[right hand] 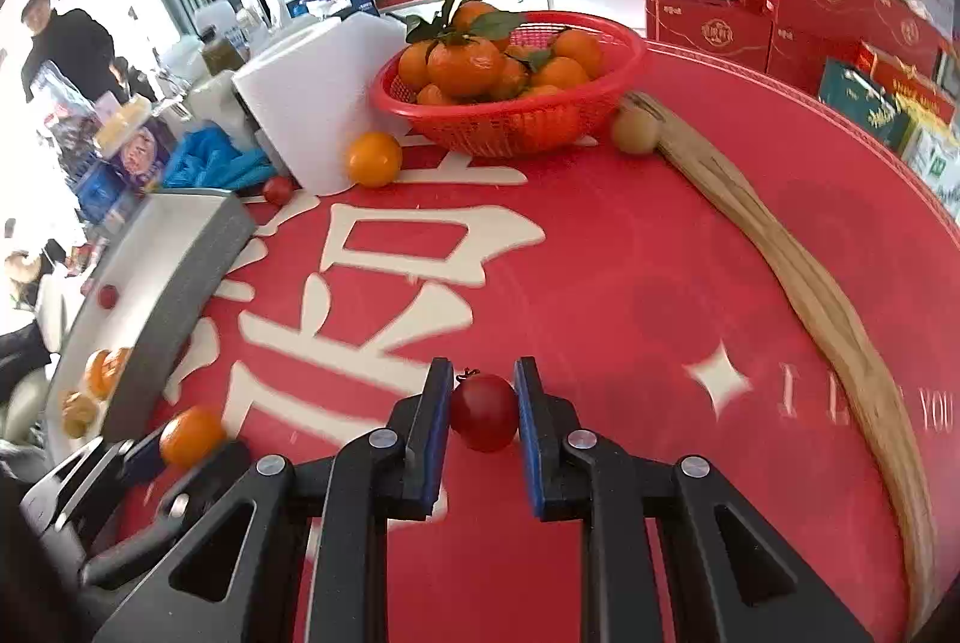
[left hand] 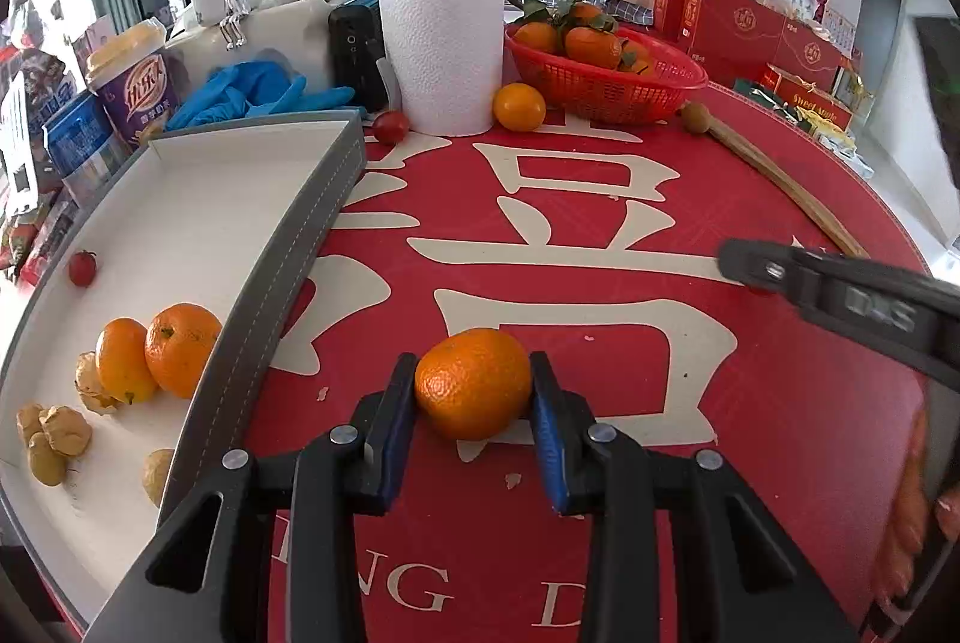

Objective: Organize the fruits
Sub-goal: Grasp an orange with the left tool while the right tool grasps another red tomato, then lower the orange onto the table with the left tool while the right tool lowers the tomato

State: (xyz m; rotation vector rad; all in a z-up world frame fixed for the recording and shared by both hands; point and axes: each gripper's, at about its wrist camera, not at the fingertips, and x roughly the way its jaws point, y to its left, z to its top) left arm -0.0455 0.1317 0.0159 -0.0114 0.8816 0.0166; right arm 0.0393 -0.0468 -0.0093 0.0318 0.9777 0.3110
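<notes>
While clamped on an orange [left hand: 474, 384], left tool [left hand: 473, 391]; right tool [right hand: 483, 412] tight around cherry tomato [right hand: 485, 412].

We see a red tabletop [left hand: 750, 235] printed with large cream characters. At twelve o'clock sits a red mesh basket [left hand: 606, 88] of orange, green-leaved fruit. The tray [left hand: 180, 223] at nine o'clock is white inside, grey-rimmed. Black left tongs [left hand: 473, 391] with blue pads [left hand: 549, 439] frame an orange mandarin [left hand: 473, 382].
</notes>
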